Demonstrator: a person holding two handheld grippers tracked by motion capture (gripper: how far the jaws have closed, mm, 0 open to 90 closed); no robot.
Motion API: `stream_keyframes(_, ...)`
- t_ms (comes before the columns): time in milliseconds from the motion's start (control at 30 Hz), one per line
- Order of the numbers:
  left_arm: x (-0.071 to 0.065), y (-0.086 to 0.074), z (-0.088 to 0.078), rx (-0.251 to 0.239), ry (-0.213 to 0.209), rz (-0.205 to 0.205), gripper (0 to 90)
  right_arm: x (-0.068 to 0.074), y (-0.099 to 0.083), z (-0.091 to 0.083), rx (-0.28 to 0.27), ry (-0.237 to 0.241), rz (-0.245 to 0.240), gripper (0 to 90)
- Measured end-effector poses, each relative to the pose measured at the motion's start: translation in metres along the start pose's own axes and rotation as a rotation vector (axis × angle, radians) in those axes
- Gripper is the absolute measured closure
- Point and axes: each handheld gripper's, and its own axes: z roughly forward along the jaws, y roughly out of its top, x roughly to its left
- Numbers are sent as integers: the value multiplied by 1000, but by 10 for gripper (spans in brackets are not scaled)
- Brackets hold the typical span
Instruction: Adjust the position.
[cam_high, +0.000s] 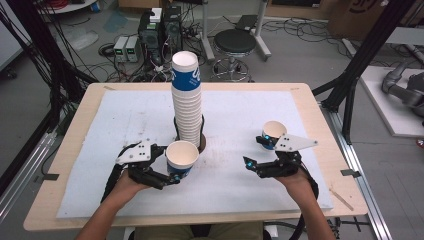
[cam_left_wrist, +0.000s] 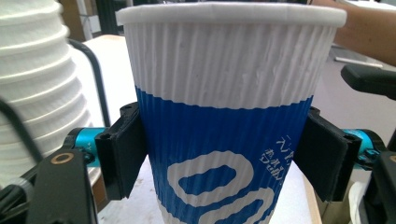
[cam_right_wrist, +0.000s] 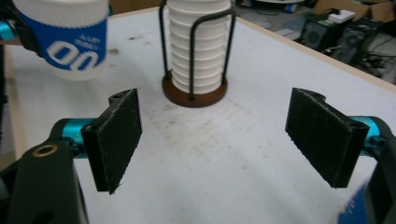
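Observation:
A white and blue ribbed paper cup (cam_left_wrist: 224, 116) stands upright between the pads of my left gripper (cam_left_wrist: 224, 158), which is shut on it. From above, this cup (cam_high: 182, 157) is held at the near left of a tall stack of cups (cam_high: 187, 100), with my left gripper (cam_high: 174, 166) at its side. The stack sits in a black wire holder with a round brown base (cam_right_wrist: 196, 95). My right gripper (cam_right_wrist: 219, 140) stands open over the white mat with nothing between its pads. A second paper cup (cam_high: 274, 131) stands on the mat just beyond my right gripper (cam_high: 255, 151).
The white mat (cam_high: 125, 120) covers a wooden table (cam_high: 320, 130). The held cup (cam_right_wrist: 70, 37) appears at the upper left of the right gripper view. Beyond the table are a stool (cam_high: 235, 42), computer boxes (cam_high: 160, 30) and cables on the floor.

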Motion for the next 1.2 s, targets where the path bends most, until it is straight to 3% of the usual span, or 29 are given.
stream_keyframes(233, 5, -6, -22, -64, 75, -5, 239, -1, -8, -6, -12, -80, -14, 190)
stream_keyframes(333, 7, -9, -31, -92, 114, -9, 240, -3, -14, -10, -47, -129, -16, 190)
stream_keyframes(633, 15, -15, -50, -147, 202, -18, 239, -10, -23, -16, -83, -157, 28, 190)
stream_keyframes(900, 13, -14, -53, -151, 232, -10, 239, -10, -26, -16, -76, -160, 29, 191)
stream_keyframes(1200, 13, -15, -55, -160, 232, -16, 239, -12, -26, -23, -102, -168, 50, 191)
